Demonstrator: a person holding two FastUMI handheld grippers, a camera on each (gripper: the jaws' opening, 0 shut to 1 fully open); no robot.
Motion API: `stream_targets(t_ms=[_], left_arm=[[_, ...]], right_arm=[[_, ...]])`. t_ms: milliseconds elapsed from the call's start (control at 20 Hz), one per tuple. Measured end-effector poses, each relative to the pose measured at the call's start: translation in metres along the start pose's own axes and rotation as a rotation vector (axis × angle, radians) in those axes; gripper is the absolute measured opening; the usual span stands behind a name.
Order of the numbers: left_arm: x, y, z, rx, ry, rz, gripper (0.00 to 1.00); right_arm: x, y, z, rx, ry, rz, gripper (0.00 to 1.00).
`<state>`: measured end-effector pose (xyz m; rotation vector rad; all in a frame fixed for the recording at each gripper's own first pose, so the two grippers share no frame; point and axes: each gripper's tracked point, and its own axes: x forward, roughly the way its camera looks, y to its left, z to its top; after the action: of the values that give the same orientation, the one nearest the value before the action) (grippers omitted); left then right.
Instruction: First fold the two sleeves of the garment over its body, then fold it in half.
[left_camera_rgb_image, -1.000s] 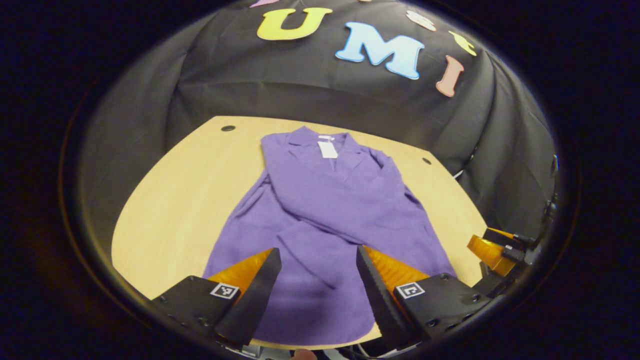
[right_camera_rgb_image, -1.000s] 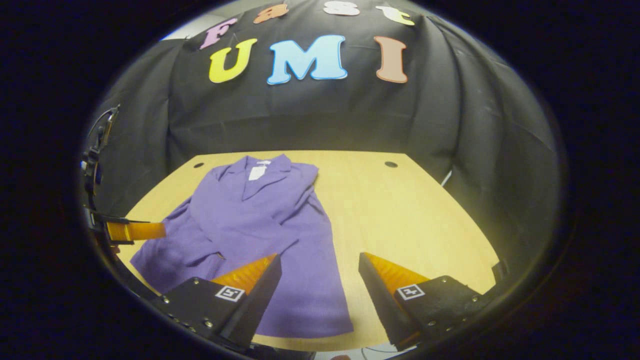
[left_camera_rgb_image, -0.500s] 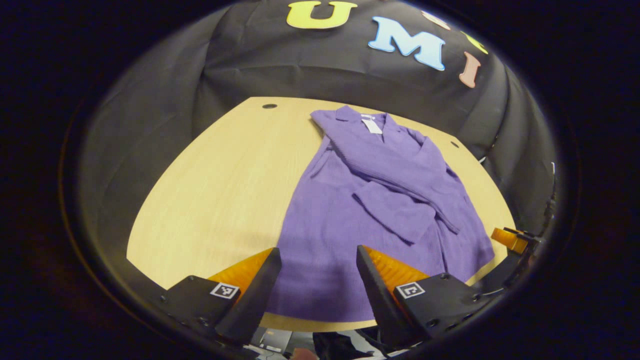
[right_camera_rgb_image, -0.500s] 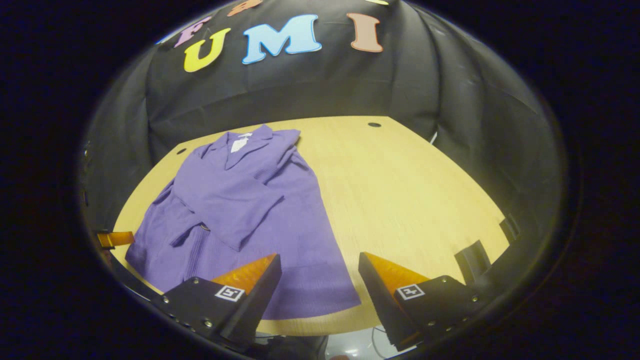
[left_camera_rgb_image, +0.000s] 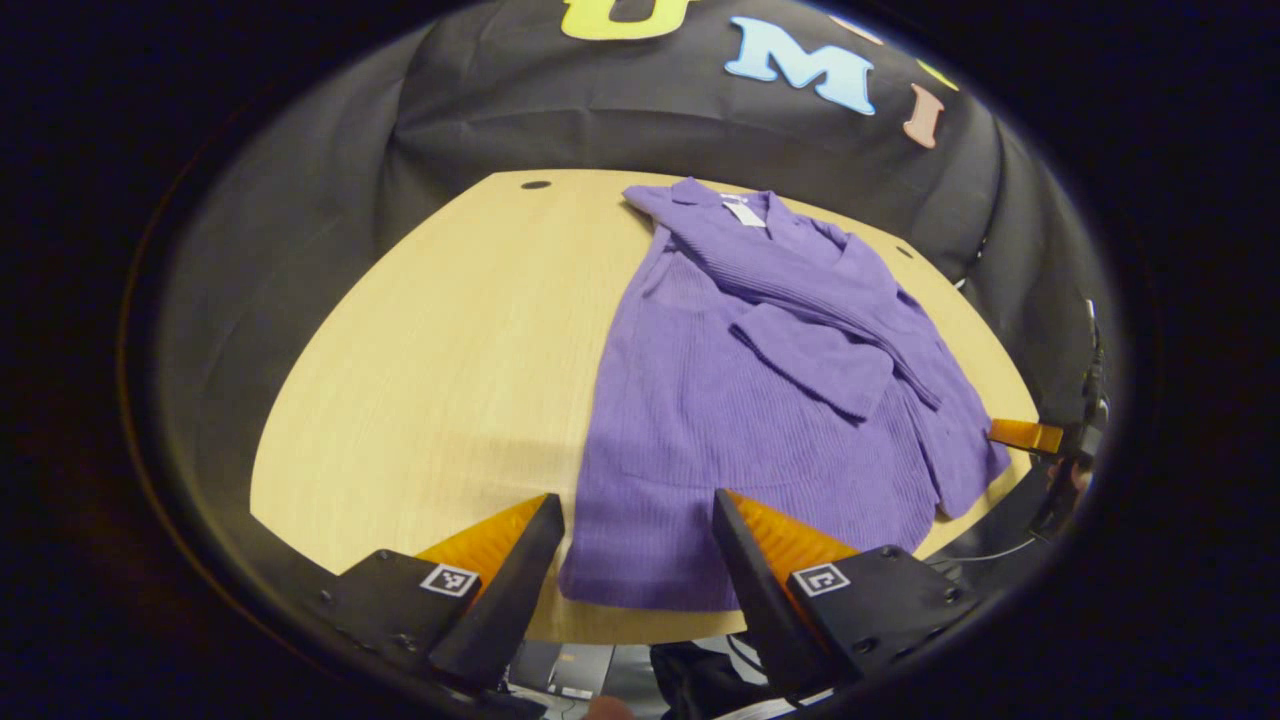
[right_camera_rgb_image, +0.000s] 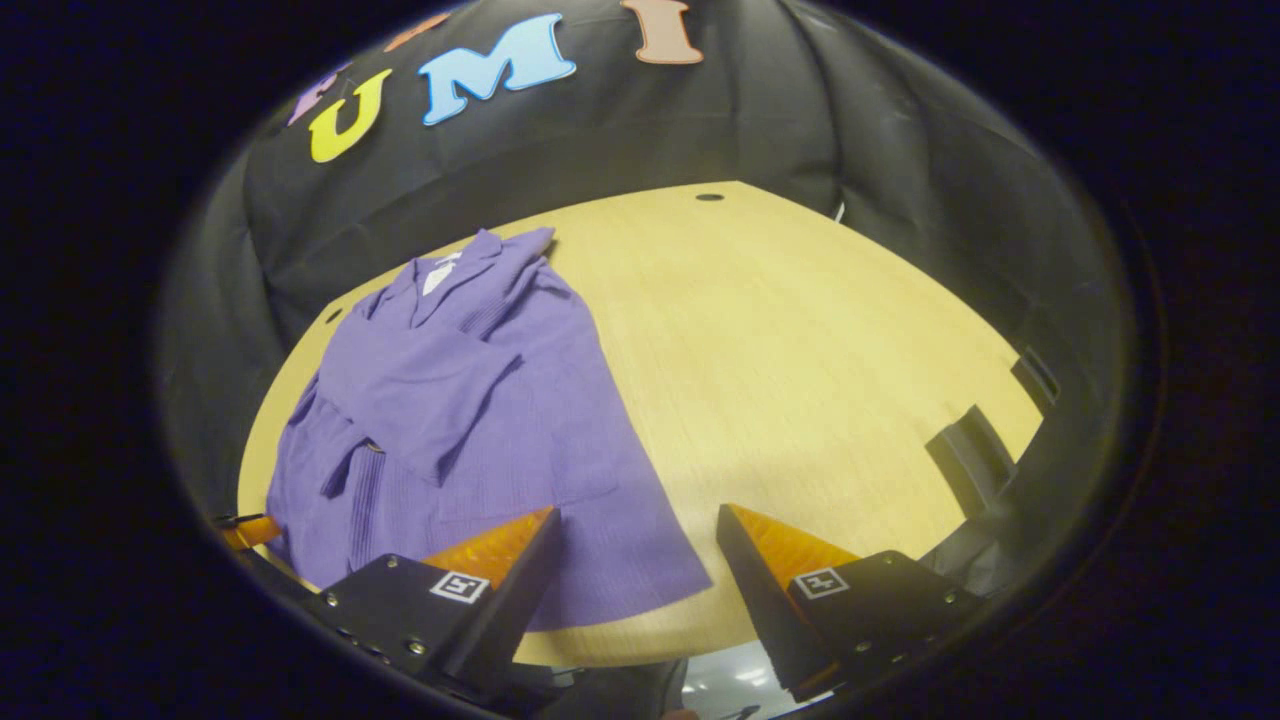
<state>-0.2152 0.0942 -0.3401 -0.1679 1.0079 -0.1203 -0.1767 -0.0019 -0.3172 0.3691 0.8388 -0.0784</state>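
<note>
A pale wood-grain surface with rounded edges is seen, bare on its left in the left gripper view. A purple ribbed-knit garment is laid flat on it, collar far, both sleeves folded across the body. The left gripper is held over the near hem, fingers spread, nothing pinched. In the right gripper view, the right gripper is held likewise spread, empty, above the hem's right corner
</note>
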Motion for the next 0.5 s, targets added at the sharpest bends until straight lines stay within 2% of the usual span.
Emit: stream_targets(t_ms=[150,350,500], left_arm=[[-0.003,-0.007,-0.003,0.002,-0.011,-0.012,0.99],[0.0,-0.009,-0.003,0.008,-0.026,0.008,0.99],[0.002,-0.011,-0.007,0.048,-0.021,0.025,0.95]], right_arm=[[-0.003,0.01,-0.005,-0.011,0.008,0.017,1.0],[-0.005,0.032,-0.014,-0.063,0.019,0.052,1.0],[-0.003,0.044,-0.019,-0.138,0.022,0.054,1.0]])
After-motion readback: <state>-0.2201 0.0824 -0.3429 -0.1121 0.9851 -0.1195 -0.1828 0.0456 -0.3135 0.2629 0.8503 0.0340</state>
